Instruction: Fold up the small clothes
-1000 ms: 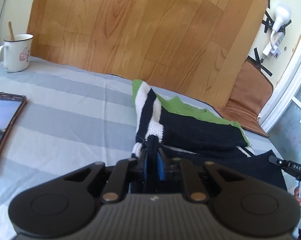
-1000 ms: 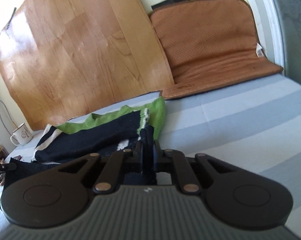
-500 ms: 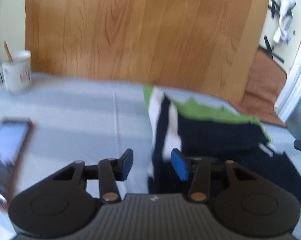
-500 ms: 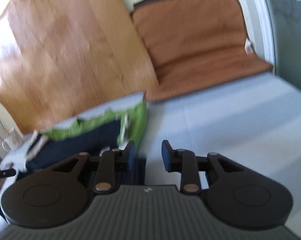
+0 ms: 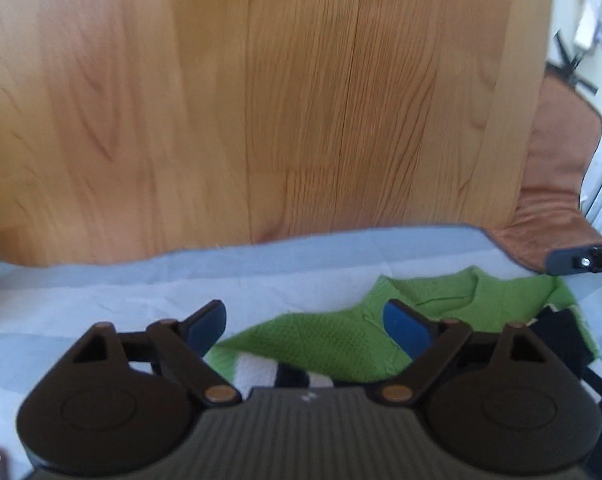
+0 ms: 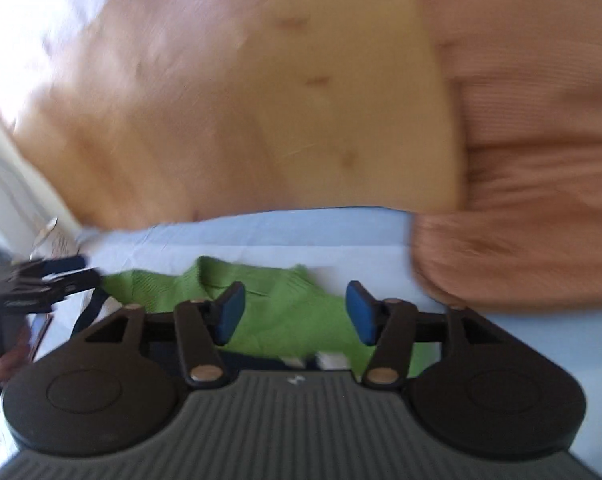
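garment: green knit sweater (image 5: 333, 340) with black and white striped parts, lying on the pale blue striped sheet (image 5: 101, 292) near its far edge, just in front of the wood-grain board (image 5: 261, 100). Green layer is uppermost, collar facing up; stripes and black show at its near edge.
left gripper (image 5: 305, 324): jaws opening, nothing pinched. Blue pads stand clear on either side of the green knit, which lies below them, not pressed.
right gripper (image 6: 293, 312): jaws opening too, narrower gap than the left. Green collar area shows between the pads, not gripped.
why placed so: both tools sit side by side over the far edge of the knit, angled down. Looks like a 2-point let-go of a fold, so the edge lands straight.
cross views: left gripper shows at the left edge of the right wrist view, a hand on it; right gripper's tip shows at the right edge of the left view.
surroundings: brown padded mat (image 5: 557, 160) leans to the right of the board.
stage (judgement): 1 fold laid down; 2nd fold or smoothing likely still due.
risk (judgement): knit may snag on a pad. Right view is blurred, contact there uncertain.
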